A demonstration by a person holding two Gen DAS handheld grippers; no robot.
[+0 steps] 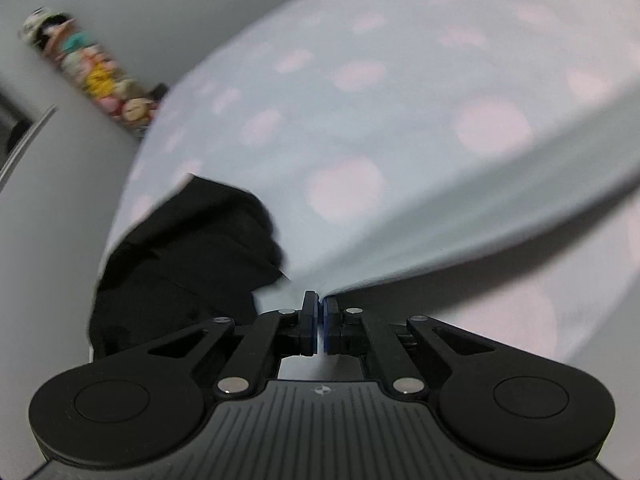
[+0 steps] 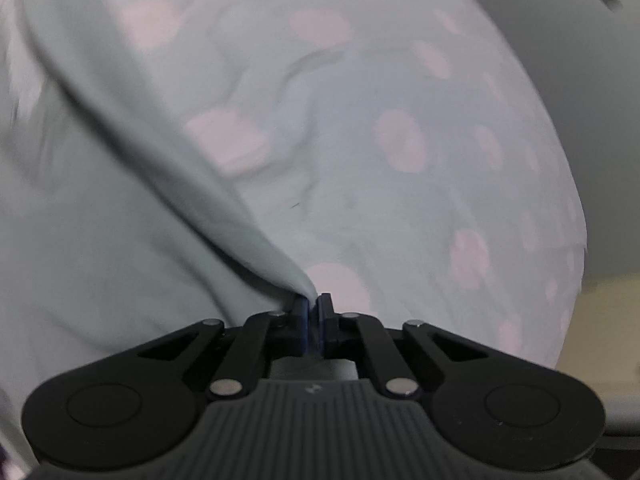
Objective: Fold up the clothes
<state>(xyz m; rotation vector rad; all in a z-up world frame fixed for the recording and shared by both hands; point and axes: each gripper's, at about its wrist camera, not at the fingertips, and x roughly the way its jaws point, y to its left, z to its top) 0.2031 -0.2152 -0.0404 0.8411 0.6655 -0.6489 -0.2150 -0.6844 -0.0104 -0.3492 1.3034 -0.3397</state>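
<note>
A pale blue garment with pink dots point(image 1: 360, 128) fills most of both views. My left gripper point(image 1: 320, 304) is shut on an edge of it, and the cloth rises from the pinch toward the upper right, blurred by motion. My right gripper point(image 2: 314, 302) is shut on another fold of the same garment point(image 2: 360, 160), which drapes up and to the left from the jaws. A black garment point(image 1: 188, 256) lies bunched to the left of my left gripper, partly under the dotted cloth.
A strip of colourful cartoon stickers point(image 1: 92, 72) runs along a grey wall at the upper left. A grey wall point(image 2: 592, 120) and a beige surface point(image 2: 608, 320) show at the right of the right wrist view.
</note>
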